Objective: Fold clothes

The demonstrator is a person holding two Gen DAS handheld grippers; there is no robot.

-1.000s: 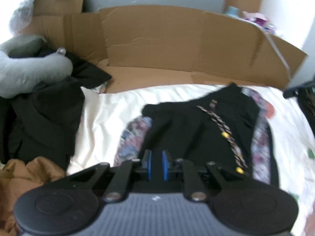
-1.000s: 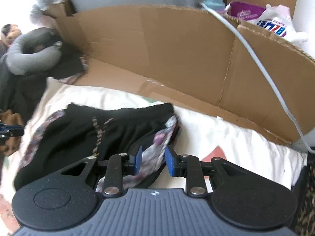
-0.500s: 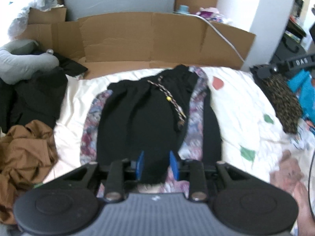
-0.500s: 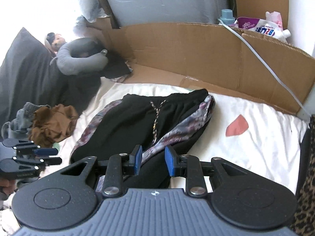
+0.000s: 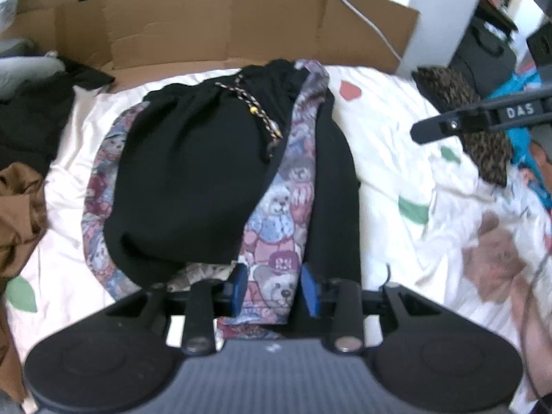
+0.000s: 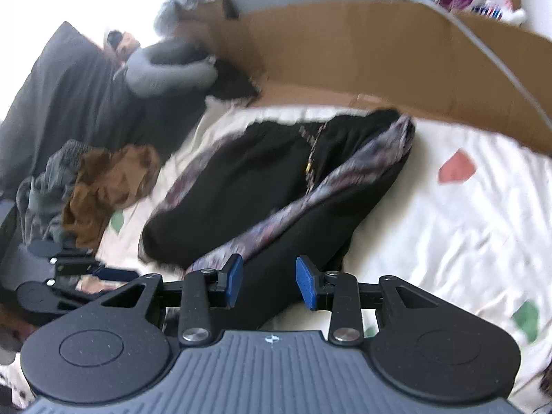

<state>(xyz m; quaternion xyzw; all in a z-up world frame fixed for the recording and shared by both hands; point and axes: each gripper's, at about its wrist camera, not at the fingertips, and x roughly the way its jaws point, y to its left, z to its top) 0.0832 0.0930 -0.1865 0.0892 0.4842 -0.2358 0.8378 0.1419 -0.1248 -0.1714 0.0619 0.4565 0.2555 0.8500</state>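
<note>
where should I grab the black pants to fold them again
Grip the pants by their near, bear-print end, coming in low from the near side. That edge lies loose and bunched on the sheet just ahead of the open left gripper.

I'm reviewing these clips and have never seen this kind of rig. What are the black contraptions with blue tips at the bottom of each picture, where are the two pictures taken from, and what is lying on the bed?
Each picture comes from a fisheye camera mounted on a handheld gripper, looking forward along its two blue-padded fingers. A person carries one in each hand; there is no robot arm. The left gripper and the right gripper are both open and hold nothing. Each gripper also shows at the edge of the other's view. On the white sheet lie black pants with teddy-bear print side panels and a braided drawstring, partly folded. A brown garment and dark clothes are heaped at one side, with flattened cardboard behind the bed.
</note>
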